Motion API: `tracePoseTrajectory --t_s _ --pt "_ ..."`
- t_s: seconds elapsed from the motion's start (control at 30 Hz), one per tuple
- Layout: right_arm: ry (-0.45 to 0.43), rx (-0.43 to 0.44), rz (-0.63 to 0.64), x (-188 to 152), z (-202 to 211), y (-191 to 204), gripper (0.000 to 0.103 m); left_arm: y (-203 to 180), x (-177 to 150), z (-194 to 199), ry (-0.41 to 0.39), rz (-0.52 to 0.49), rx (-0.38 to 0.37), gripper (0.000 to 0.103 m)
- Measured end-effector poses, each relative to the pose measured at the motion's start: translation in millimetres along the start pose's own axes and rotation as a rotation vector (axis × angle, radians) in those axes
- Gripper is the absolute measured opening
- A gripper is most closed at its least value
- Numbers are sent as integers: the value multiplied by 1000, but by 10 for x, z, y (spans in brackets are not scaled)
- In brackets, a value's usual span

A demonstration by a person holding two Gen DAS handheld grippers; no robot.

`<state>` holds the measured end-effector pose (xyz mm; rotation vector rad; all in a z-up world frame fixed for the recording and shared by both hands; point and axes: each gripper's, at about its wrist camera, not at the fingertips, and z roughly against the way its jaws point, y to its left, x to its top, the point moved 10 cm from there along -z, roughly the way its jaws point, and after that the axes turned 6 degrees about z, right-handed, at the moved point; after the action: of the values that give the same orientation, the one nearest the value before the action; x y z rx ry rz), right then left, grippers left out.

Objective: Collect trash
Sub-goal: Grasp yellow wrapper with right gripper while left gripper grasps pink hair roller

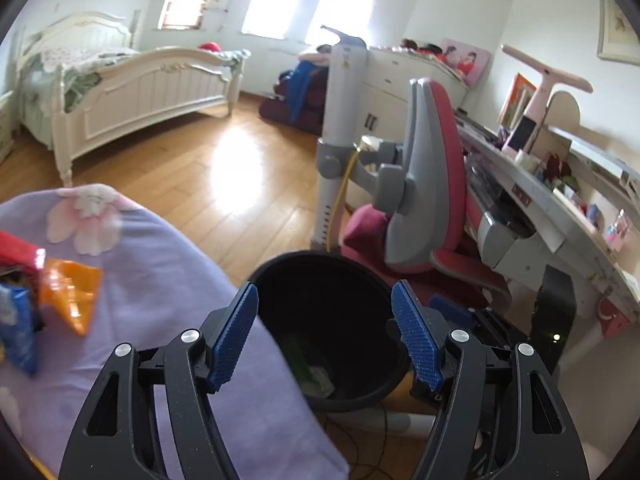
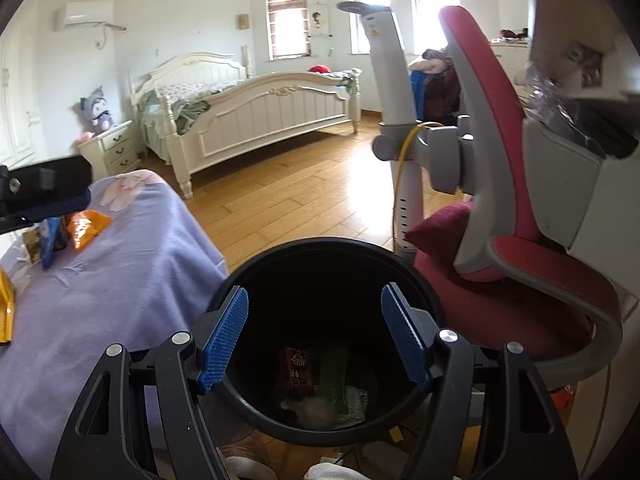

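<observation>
A bedroom with a wooden floor and a white bed holds a lilac cloth-covered bench [image 2: 120, 280] beside a round black plastic bin [image 2: 320, 252]. The right gripper [image 2: 314, 336] hangs over the bin mouth, jaws wide and empty; wrappers lie at the bottom. The left gripper [image 1: 324, 332], also wide and empty, sits at the bench edge by the bin. A crinkled orange wrapper [image 1: 70, 296] and a blue packet [image 1: 16, 328] remain on the bench. Thin foil could slide from the pads, or drop beside the rim.
</observation>
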<state>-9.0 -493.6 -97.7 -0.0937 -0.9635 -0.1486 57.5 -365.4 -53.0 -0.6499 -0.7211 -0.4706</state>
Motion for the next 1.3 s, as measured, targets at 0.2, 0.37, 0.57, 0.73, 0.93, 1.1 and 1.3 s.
tracePoseTrajectory --t_s 0.2,0.37,0.57,0.73,0.93,1.1,1.3 --pt "-23 56 61 180 76 402 69 445 74 699 -93 64 68 70" --pt "-43 112 126 323 181 842 69 1008 32 1298 -152 114 182 70" --pt "-41 229 217 454 317 1519 69 1923 -260 1878 -156 292 323 70" --pt "-16 374 348 458 438 2253 69 2544 -695 2107 -95 441 436 62" --pt "107 619 495 147 583 3142 69 2835 -1065 2087 -45 549 477 54" --pt "223 710 585 -185 553 3659 76 2933 -1105 2051 -37 578 474 54" --pt "286 692 611 -288 367 3891 76 2938 -1098 2021 -35 576 458 54"
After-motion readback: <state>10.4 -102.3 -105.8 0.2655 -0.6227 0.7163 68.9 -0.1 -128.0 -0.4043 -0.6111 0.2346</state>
